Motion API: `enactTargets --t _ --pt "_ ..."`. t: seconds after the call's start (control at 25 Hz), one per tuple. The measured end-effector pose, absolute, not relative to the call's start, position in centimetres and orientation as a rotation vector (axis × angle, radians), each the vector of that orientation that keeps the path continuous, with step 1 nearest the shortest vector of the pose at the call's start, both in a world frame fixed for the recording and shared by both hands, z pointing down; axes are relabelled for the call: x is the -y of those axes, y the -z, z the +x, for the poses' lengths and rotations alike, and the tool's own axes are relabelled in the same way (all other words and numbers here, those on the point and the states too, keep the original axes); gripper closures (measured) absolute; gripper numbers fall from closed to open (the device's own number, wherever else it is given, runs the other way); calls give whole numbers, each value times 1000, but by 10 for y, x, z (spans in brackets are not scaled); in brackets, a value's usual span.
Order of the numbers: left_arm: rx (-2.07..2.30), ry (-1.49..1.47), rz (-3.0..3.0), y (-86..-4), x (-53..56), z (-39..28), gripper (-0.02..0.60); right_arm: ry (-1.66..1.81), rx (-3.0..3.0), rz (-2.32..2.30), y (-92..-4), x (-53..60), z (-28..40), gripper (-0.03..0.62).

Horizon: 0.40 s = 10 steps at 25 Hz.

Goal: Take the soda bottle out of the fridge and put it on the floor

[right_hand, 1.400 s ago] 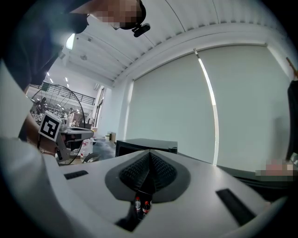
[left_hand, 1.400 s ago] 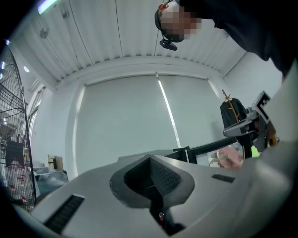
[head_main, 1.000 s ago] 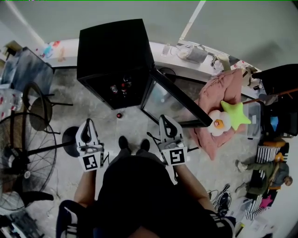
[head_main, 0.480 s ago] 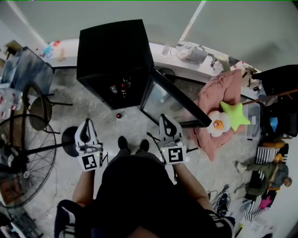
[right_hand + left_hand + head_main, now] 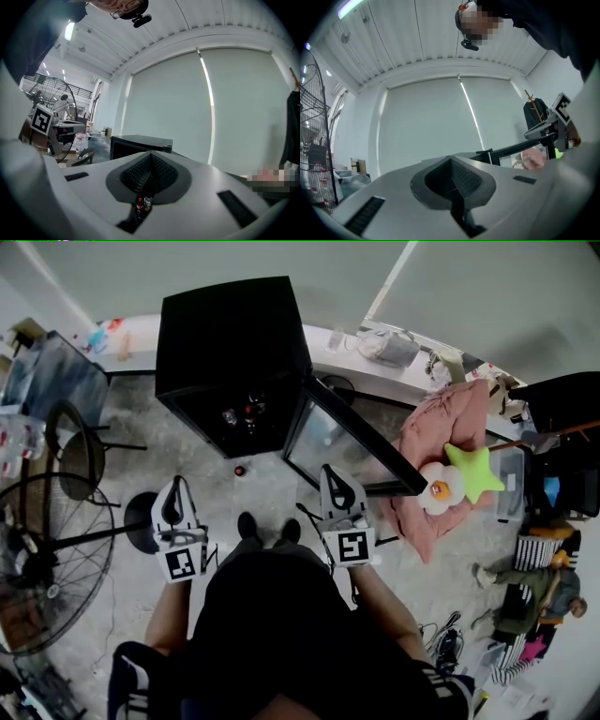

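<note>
My left gripper [image 5: 175, 487] and right gripper [image 5: 331, 474] are closed, empty. Fridge [image 5: 234, 343] open, bottles [image 5: 240, 414] inside; a red-capped thing [image 5: 240, 471] on the floor [image 5: 202, 486] before it. I'd open jaws before any grasp.

The left gripper [image 5: 172, 491] and the right gripper [image 5: 331, 476] are held side by side in front of the body, tips pointing forward, away from the person; the right one's tip lies slightly further ahead; each carries its marker cube [image 5: 184, 562] at the rear end, nearest the hand; behind the cubes the forearms [image 5: 167, 620] run back under the dark-clad torso [image 5: 272, 634]; both pairs of jaws are pressed together, pads meeting along a seam, nothing gripped between them.
</note>
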<state>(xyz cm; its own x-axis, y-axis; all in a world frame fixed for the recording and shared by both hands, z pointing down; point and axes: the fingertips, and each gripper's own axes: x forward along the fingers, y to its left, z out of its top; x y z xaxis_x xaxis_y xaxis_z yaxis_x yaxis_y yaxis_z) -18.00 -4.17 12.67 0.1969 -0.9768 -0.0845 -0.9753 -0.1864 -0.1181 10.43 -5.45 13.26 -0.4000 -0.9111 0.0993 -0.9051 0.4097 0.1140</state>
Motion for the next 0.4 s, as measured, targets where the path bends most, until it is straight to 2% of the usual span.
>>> enactTargets --t 0.4 --pt "-1902 30 -2321 -131 43 -178 558 66 2503 1610 -135 59 101 576"
